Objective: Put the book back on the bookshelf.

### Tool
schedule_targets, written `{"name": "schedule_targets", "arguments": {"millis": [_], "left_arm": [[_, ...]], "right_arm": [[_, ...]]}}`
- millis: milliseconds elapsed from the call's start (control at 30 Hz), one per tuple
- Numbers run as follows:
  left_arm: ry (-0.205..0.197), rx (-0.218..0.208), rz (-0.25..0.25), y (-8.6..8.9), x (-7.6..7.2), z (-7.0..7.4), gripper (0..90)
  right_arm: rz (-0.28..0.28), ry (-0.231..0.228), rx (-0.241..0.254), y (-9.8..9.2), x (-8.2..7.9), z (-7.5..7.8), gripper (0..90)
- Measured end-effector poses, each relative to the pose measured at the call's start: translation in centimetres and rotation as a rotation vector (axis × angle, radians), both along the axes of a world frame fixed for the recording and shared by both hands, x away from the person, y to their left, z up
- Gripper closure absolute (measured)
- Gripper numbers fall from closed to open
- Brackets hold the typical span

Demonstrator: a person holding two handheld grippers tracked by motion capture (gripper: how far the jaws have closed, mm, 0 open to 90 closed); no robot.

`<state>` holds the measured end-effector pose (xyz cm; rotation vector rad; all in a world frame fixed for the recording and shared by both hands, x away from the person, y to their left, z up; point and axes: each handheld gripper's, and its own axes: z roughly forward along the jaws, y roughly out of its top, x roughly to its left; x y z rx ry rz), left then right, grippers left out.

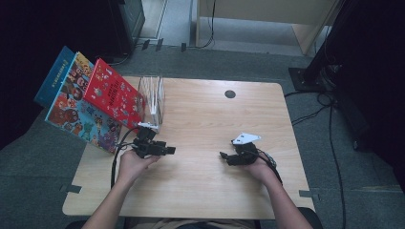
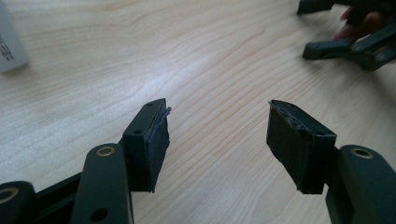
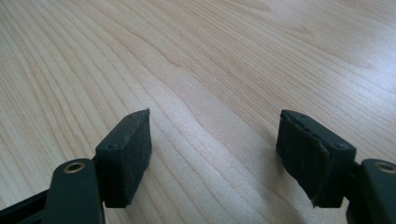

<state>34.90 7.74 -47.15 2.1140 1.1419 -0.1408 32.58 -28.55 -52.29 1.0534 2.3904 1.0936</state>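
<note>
High view: the nearest thing to the left gripper [image 1: 168, 150] is a clear wire rack [image 1: 152, 99], standing upright on the wooden table [image 1: 210, 124] near the left edge, just beyond that gripper and apart from it. Three picture books lean against the rack's left side and overhang the table edge: a red book [image 1: 113, 91] closest to the rack, a colourful book [image 1: 76, 107] behind it, a blue book [image 1: 53, 76] outermost. Left gripper sits low over the table, held in the left hand [image 1: 133, 164], jaws pointing toward the table's middle. Left gripper view: its own jaws spread wide [image 2: 217, 128], bare wood between the pads, nothing pinched; a white object [image 2: 10, 44] shows at the upper left corner, too cropped to identify. The right gripper [image 1: 223, 155], held in the right hand [image 1: 258, 167], rests well apart to the right, facing the left one. Right gripper view: jaws [image 3: 212, 140] likewise spread, only wood grain between them. A dark round grommet [image 1: 230, 94] marks the table's far side.
</note>
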Motion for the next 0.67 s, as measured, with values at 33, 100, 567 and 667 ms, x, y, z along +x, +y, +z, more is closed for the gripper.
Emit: {"name": "schedule_targets", "arguments": {"millis": [33,100,567,667], "left_arm": [[0.0,0.0,0.0,0.0,0.0,0.0,39.1],[-0.01,0.008,-0.011,-0.4,-0.2,-0.6,39.0],[0.014,0.009,-0.01,-0.3,-0.2,-1.8,37.3],[0.011,0.004,-0.013,-0.3,-0.3,-1.7,36.8]], "right_arm": [[0.001,-0.001,0.0,0.0,0.0,0.0,26.7],[0.001,0.0,0.0,0.0,0.0,0.0,26.6],[-0.01,0.006,-0.008,0.1,0.0,0.0,19.9],[-0.011,0.008,-0.009,0.1,0.0,0.0,18.7]]}}
